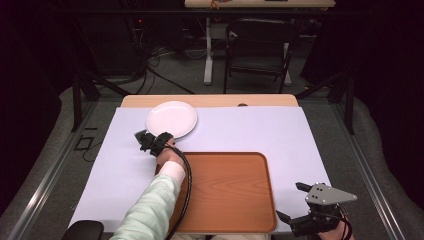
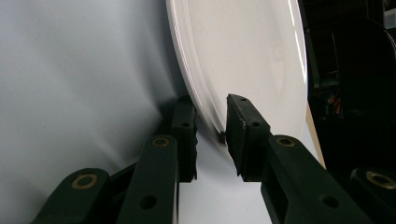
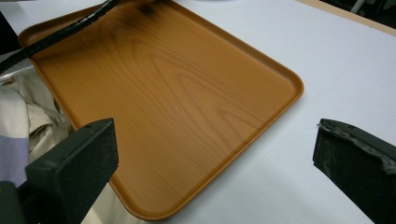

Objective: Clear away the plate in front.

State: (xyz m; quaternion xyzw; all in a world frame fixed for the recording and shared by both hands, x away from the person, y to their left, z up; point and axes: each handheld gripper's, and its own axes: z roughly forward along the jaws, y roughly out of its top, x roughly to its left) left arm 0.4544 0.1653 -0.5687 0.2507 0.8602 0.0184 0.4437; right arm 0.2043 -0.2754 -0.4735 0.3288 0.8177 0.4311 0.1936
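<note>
White plate (image 1: 171,119) at far-left of the bench (image 1: 260,130), on the pale lavender sheet, just beyond the far-left corner of the wooden tray (image 1: 225,192). Not touching the tray. Left gripper (image 1: 148,140) at the plate's near-left rim, hand (image 1: 167,152) and pale green sleeve (image 1: 150,210) reaching in over the tray's left edge, black cable (image 1: 186,190) trailing back across the tray.

In the left gripper view: plate (image 2: 243,60) rim sits between the jaws of left gripper (image 2: 211,135), one jaw under the rim against the sheet, the other over the top face. Jaws narrow, straddling the rim; small gaps visible either side, so cannot tell if pressed tight on it. Rim looks slightly raised off the sheet at the jaw side, shadow underneath.

Right gripper (image 1: 292,202) at the near-right of the bench, just off the tray's near-right corner, grey three-cornered plate on top. Jaws wide apart, holding nothing. In the right gripper view: right gripper (image 3: 215,154) jaws far apart at bottom corners, tray (image 3: 163,93) lying bare between and beyond them, one rounded corner nearest the right-hand jaw. Cable (image 3: 56,32) crossing the tray's far corner.

Dark chair (image 1: 260,50) beyond the bench on the floor.
</note>
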